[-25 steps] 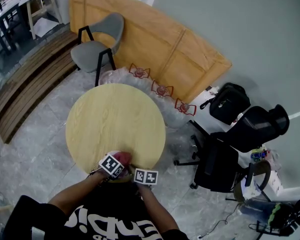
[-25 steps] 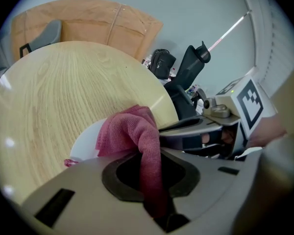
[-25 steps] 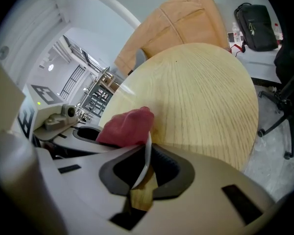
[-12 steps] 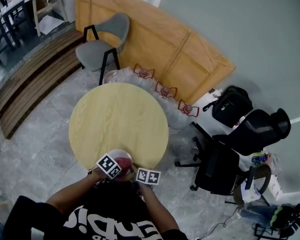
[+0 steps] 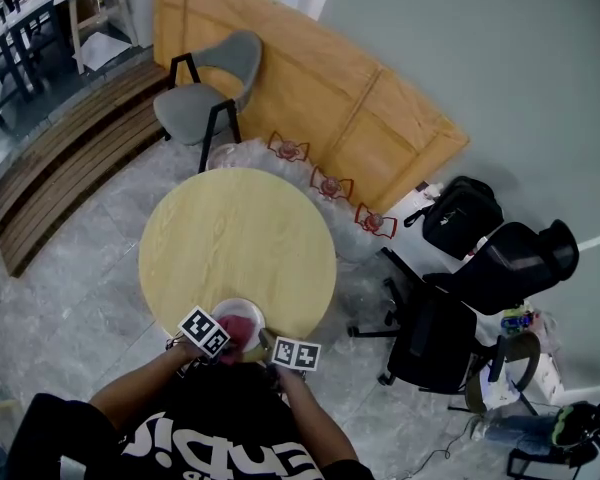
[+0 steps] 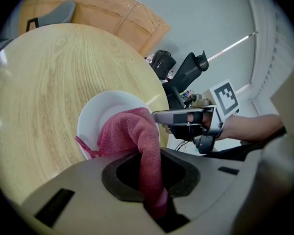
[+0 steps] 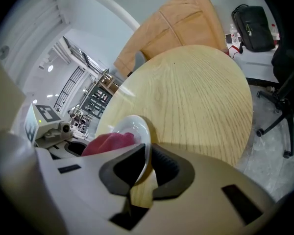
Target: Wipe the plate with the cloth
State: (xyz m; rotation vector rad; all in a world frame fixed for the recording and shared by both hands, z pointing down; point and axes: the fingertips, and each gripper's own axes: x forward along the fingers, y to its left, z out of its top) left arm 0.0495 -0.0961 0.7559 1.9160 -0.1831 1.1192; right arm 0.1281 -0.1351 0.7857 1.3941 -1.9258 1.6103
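Looking down in the head view, you hold both tools over the near edge of the round wooden bench. The left hand-held gripper and the right hand-held gripper meet at the white plate, which sits at the bench's near rim with the pink cloth on it. A grey chair stands beyond the bench, a wooden board leans on the wall, and a black office chair and a black bag are to your right.

In the left gripper view, the jaws are closed on a rolled tail of the cloth; the rest of the cloth is bunched on the plate's face. The right tool reaches in from the side at the plate's edge.

In the right gripper view, the jaws are narrowed onto the plate's near rim, one above and one below it. The cloth shows as a pink mound on the plate, just beside the left tool.
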